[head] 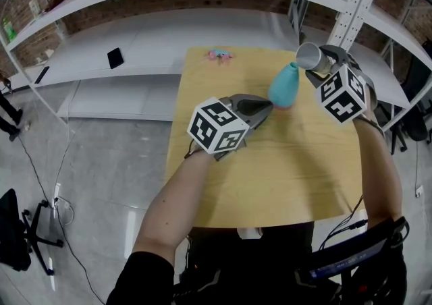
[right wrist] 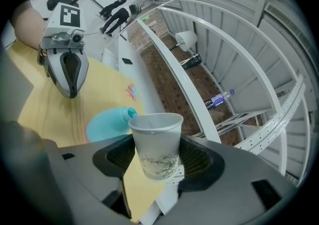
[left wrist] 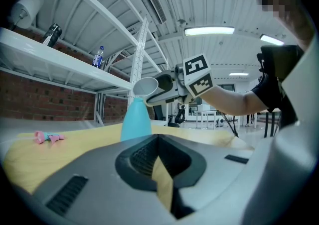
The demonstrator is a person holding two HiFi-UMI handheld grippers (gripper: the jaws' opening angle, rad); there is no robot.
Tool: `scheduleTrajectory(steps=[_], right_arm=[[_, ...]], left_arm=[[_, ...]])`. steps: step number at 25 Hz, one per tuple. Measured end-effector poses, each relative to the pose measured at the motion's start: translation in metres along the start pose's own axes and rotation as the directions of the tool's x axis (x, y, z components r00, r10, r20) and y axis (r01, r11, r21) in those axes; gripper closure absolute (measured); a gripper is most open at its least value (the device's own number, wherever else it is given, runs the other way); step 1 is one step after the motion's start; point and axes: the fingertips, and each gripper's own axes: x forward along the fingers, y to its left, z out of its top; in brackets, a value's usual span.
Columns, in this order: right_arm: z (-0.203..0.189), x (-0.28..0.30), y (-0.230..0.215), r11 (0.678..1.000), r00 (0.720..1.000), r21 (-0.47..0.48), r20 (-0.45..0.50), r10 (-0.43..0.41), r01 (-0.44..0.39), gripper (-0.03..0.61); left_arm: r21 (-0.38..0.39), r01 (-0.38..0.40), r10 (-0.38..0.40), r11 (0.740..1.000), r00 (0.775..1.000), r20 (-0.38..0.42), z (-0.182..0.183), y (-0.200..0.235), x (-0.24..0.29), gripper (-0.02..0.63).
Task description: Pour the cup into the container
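The right gripper (right wrist: pixel 157 158) has its two jaws pressed on a white paper cup (right wrist: pixel 155 144). They hold the cup by its lower part, where some green leaves are printed. In the head view, the right gripper (head: pixel 320 62) is up in the air over the far right part of the tabletop (head: pixel 270 182). The cup (head: pixel 308 55) is tipped over on its side, and its open mouth points left. The mouth is just above the top of a blue bottle (head: pixel 283 86). No view shows whether anything comes out of the cup.

The blue bottle (right wrist: pixel 107 123) stands up straight on the tabletop, in the far half and a bit to the right of the middle. Its small mouth at the top is open.

The left gripper (head: pixel 262 106) is low over the middle of the tabletop, and its tip points at the bottom of the bottle. Its jaws are together, with only a thin slit left, and there is nothing in them. In the left gripper view, the bottle (left wrist: pixel 135 119) is right in front of the left gripper (left wrist: pixel 162 171), with the cup (left wrist: pixel 145 87) leaning over it.

A small pink thing (head: pixel 219 54) lies near the far edge of the tabletop. Behind the table is a white shelf (head: pixel 155 40) with a flat black thing (head: pixel 115 58) on it. A drink bottle (left wrist: pixel 98 56) stands on a higher shelf.
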Motion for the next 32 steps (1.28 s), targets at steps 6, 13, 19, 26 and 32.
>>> scheduleTrajectory(steps=[6,13,19,26,32], right_arm=[[0.002,0.002,0.000,1.000,1.000,-0.007,-0.008,-0.005,0.005,0.295],[0.000,0.002,0.002,0.990,0.998,0.136,0.046,0.035,-0.041,0.295],[-0.005,-0.001,-0.002,0.927,0.986,0.360,0.156,0.053,-0.106,0.295],[-0.020,-0.004,-0.008,0.792,0.964,0.575,0.257,0.066,-0.208,0.295],[-0.050,-0.002,-0.009,0.616,0.943,0.732,0.329,0.052,-0.290,0.294]], left_arm=[[-0.001,0.000,0.000,1.000,1.000,0.001,0.000,0.000,-0.001,0.612],[-0.002,-0.001,0.001,1.000,1.000,0.000,0.000,0.001,-0.001,0.612],[-0.002,-0.001,0.001,1.000,1.000,0.001,0.000,0.000,-0.001,0.612],[-0.002,-0.001,0.001,1.000,1.000,-0.001,0.000,0.001,-0.003,0.612],[-0.002,-0.003,0.003,1.000,1.000,-0.002,0.000,0.001,-0.002,0.612]])
